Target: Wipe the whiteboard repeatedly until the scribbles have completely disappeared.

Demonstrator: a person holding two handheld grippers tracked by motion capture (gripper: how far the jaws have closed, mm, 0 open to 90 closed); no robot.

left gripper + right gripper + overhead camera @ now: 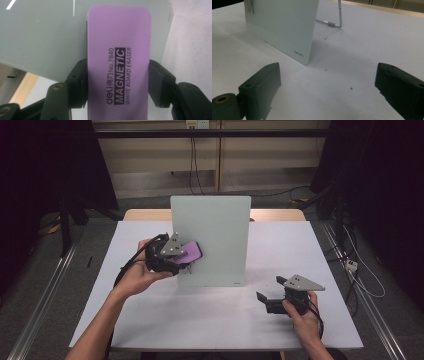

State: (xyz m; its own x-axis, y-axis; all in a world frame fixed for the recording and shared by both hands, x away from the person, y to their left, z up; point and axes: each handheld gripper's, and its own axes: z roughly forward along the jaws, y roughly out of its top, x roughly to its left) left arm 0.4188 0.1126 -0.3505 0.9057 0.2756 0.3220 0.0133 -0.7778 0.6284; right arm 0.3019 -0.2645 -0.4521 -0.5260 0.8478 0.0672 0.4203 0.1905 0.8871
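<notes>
Over on the left, the left gripper has its jaws clamped on a purple eraser, one jaw on each long side. The eraser is held up right against the front of the little whiteboard that stands upright mid-worktop, toward its left edge. Off to the right, the right gripper sits low near the worktop with its jaws spread wide, nothing in them.

One eraser, one whiteboard, two claws: left claw, right claw.
</notes>
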